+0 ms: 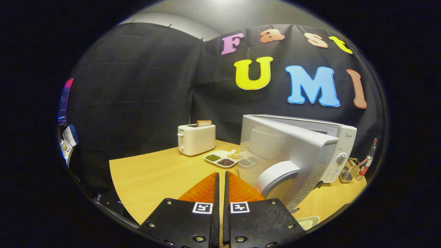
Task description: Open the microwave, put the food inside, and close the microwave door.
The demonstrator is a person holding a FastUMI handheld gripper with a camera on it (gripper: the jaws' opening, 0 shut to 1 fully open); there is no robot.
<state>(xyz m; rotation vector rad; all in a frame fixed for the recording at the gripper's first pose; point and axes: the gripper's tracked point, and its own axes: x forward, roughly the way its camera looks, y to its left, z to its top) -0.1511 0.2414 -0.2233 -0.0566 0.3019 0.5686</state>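
Observation:
A white microwave (339,144) stands on the wooden table (151,175) ahead and to the right of my fingers. Its door (286,155) hangs partly open, swung out toward me, with a curved white handle (275,175) near its lower edge. My gripper (221,177) is shut with nothing between its fingers, the tips just left of the door's handle and apart from it. The inside of the microwave is hidden by the door. A divided white tray of food (224,158) with dark and green portions lies on the table beyond my fingertips.
A white toaster (196,138) with a slice of bread (204,123) in it stands at the back of the table. A wire basket (349,169) and a red-capped bottle (368,161) sit right of the microwave. A pale dish rim (310,222) shows near my right finger.

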